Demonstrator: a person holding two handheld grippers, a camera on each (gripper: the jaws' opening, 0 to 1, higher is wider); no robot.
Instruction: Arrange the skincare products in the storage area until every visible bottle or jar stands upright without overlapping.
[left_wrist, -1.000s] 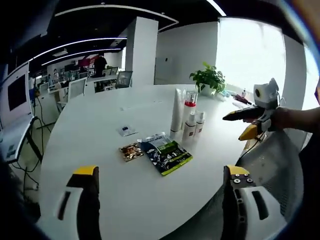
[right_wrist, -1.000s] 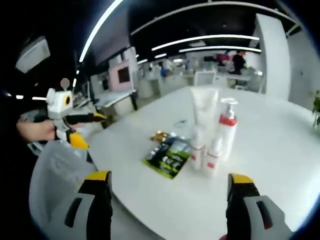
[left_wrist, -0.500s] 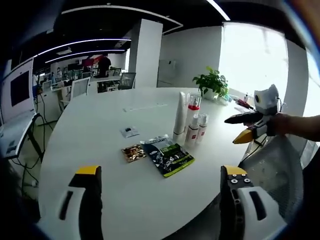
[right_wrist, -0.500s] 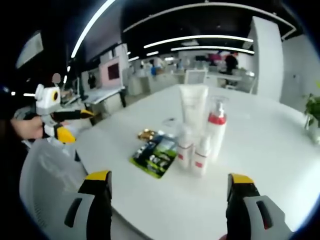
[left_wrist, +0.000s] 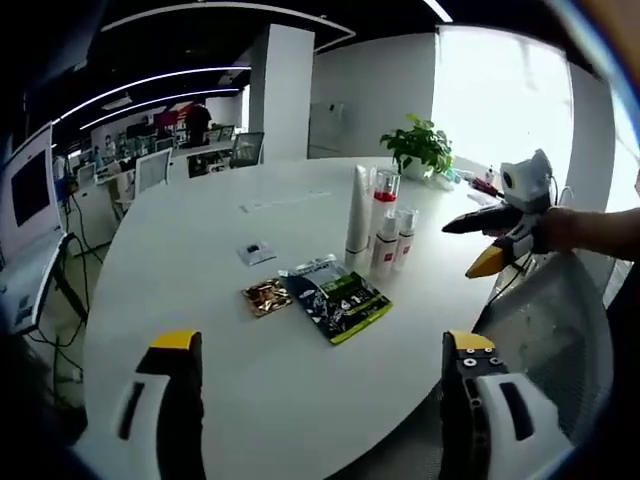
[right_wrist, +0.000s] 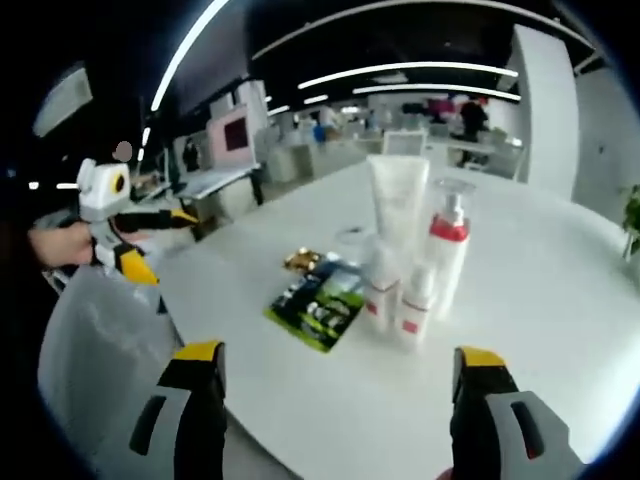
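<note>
Both tongs stand wide apart and hold nothing: the left gripper (left_wrist: 315, 400) and the right gripper (right_wrist: 335, 410) hover off the near edge of the round white table (left_wrist: 200, 300), well apart from the products. Far out on the table stand, all upright and close together, a tall white tube (right_wrist: 397, 215), a red-collared pump bottle (right_wrist: 447, 255) and two small white bottles (right_wrist: 398, 298). Just beside them lie a dark green sachet (right_wrist: 318, 308) and a small gold packet (right_wrist: 301, 261).
</note>
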